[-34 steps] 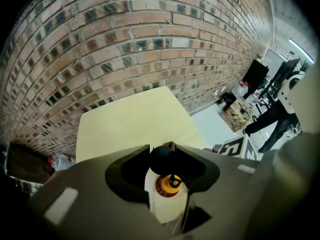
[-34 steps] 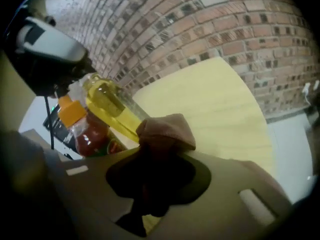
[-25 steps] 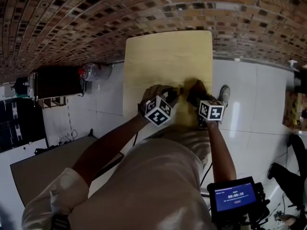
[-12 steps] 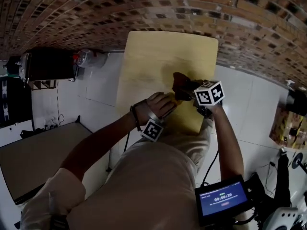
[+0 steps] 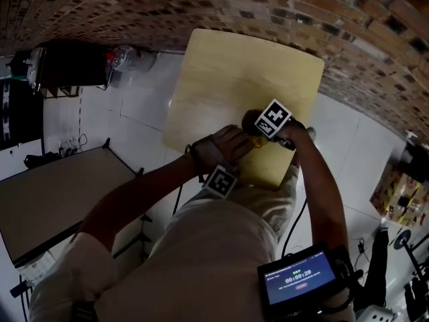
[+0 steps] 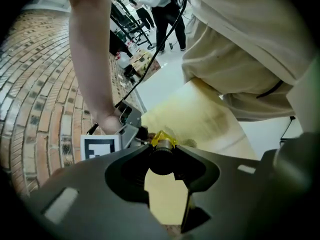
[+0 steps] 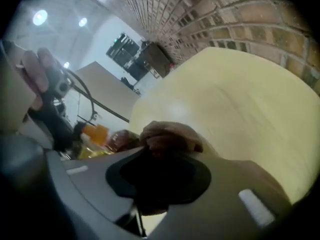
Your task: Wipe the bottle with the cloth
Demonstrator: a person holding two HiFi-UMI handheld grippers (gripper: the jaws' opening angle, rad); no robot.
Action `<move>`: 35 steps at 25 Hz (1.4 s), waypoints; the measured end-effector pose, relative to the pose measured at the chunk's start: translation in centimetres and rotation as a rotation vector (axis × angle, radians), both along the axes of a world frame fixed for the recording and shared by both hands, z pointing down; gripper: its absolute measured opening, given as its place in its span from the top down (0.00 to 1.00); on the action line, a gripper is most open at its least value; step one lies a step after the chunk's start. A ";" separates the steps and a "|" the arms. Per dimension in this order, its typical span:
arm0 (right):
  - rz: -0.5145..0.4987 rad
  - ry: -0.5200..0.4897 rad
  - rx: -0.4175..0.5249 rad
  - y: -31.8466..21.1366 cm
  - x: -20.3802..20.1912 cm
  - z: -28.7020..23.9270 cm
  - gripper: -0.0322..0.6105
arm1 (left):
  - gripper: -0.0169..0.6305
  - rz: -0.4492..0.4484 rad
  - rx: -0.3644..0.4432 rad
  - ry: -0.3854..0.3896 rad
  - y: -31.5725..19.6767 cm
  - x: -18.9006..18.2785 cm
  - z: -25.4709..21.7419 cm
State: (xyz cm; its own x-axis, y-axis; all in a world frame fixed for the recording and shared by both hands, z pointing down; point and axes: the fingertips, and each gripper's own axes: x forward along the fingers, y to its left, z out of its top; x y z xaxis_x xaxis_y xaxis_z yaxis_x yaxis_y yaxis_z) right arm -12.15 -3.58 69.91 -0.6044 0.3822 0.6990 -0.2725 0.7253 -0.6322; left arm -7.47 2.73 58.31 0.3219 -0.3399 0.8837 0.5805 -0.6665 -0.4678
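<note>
Both hands have shifted since a second ago: the two marker cubes, then side by side over the near edge of the table (image 5: 228, 72), now stand apart. The right one lies farther up the tabletop, and the left one is turned toward the person's body, just off the near edge. The left gripper (image 6: 164, 162) is clamped at a middling width on the bottle (image 6: 162, 142). Its dark rounded part sits snug between the two jaws and a yellow part shows just beyond them. In the head view the left hand (image 5: 226, 147) covers most of that gripper, and only a small yellow bit of the bottle peeps out between the two hands, over the near right part of the table. Whether the bottle rests on the wood or hangs just above it I cannot tell. The right gripper (image 7: 161, 170) has its jaws closed on the cloth (image 7: 170, 135), a brown bunched wad that bulges out past the jaw tips. The right gripper view shows the bottle close beside this wad at its left, orange and yellow and blurred. A brick wall (image 5: 201, 5) runs along the far side of the table.
</note>
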 end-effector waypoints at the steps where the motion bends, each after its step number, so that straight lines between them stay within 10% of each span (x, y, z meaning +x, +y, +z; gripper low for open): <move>1: -0.043 0.066 0.031 0.2 1.0 1.6 0.82 | 0.70 -0.013 -0.007 -0.005 -0.2 -0.3 0.2; 4: -0.074 0.155 0.127 0.3 3.2 4.4 0.82 | 0.70 -0.047 -0.054 -0.006 0.3 -0.8 0.5; 8: 0.355 0.016 0.113 -3.3 5.0 1.9 0.82 | 0.70 -0.128 0.007 0.045 -1.9 -0.7 -0.6; 14: 0.838 -0.110 0.060 -3.8 11.2 -0.5 0.82 | 0.70 -0.338 -0.186 0.041 -4.0 -1.6 -0.5; 25: 1.121 -0.229 -0.025 2.6 12.9 -1.3 0.82 | 0.70 -0.511 -0.233 -0.016 -10.8 -3.7 0.9; 35: 1.156 -0.235 -0.015 4.4 14.1 -1.7 0.82 | 0.64 -0.698 -0.264 0.136 -12.5 -3.3 0.5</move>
